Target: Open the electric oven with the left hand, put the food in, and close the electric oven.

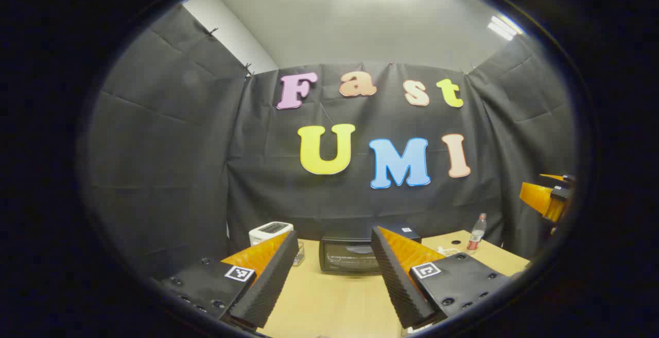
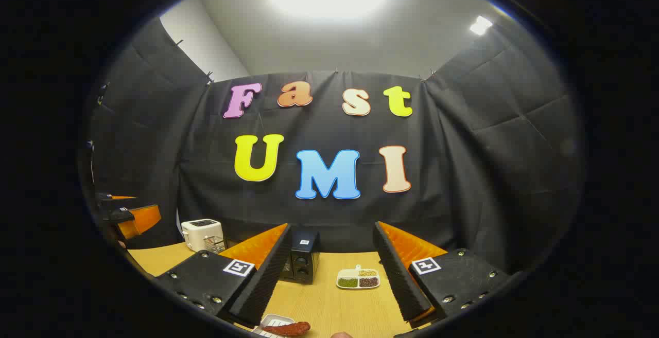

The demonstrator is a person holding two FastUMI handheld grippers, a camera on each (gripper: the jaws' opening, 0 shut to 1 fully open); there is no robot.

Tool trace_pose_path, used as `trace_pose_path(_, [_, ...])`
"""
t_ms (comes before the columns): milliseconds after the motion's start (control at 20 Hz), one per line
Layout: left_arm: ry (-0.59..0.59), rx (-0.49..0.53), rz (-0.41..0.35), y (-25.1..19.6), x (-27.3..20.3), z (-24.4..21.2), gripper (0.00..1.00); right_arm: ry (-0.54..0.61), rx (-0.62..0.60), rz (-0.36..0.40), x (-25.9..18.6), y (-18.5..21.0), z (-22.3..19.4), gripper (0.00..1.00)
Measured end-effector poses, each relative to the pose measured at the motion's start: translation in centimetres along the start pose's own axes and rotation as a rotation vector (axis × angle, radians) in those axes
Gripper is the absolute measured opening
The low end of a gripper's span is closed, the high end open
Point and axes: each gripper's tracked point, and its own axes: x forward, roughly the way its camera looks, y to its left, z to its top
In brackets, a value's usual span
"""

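The wooden table (image 1: 334, 302) carries everything, and the electric oven (image 1: 350, 255) sits toward its far edge against the booth's cloth wall, its glass door shut and facing the left tongs (image 1: 334, 271). Those tongs hang released, fingers spread wide, well short of the oven and lined up roughly with it. A white toaster (image 1: 270, 231) stands at the far left corner of the table, just left of the oven, and a small bottle (image 1: 477, 232) stands near the far right edge. In the right gripper view the right tongs (image 2: 334, 271) are likewise released and hold nothing; a white divided dish of beans (image 2: 359, 278) lies mid-table to the right of the oven, and the food (image 2: 287, 328), a reddish sausage-like piece on a white tray (image 2: 273, 322), rests at the near edge just under those tongs. The step in hand appears to be reaching for the oven door. To do it well, the left tongs should travel straight in at handle height, straddle the handle along the door's top, clench squarely, then pull down along the hinge arc without dragging the oven forward.
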Motion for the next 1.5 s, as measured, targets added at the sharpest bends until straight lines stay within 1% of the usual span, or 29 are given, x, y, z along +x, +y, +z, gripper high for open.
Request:
trace_pose_path(200, [-0.022, 0.01, 0.003, -0.7, -0.6, 0.6, 0.99, -0.008, 0.006, 0.009, 0.7, 0.2, 0.3, 0.95])
trace_pose_path(600, [-0.043, 0.023, 0.011, -1.3, -0.5, 1.5, 0.99, -0.02, -0.023, 0.031, 1.1, 0.2, 0.6, 0.95])
trace_pose_path(900, [-0.033, 0.02, 0.015, -3.0, -0.5, 1.3, 0.99, -0.017, -0.013, 0.038, 1.2, -1.0, 0.3, 0.95])
trace_pose_path(1300, [-0.059, 0.028, 0.033, -5.1, -0.9, 1.6, 0.99, -0.007, -0.001, 0.081, 0.5, -3.1, 0.0, 0.95])
trace_pose_path(1400, [-0.057, 0.033, 0.021, -5.8, -0.6, 1.2, 0.99, -0.021, 0.006, 0.089, 0.0, -3.5, 0.1, 0.95])
trace_pose_path(1500, [-0.049, 0.038, 0.004, -6.2, 0.2, 1.0, 0.99, -0.012, 0.002, 0.076, -0.2, -4.2, -0.6, 0.95])
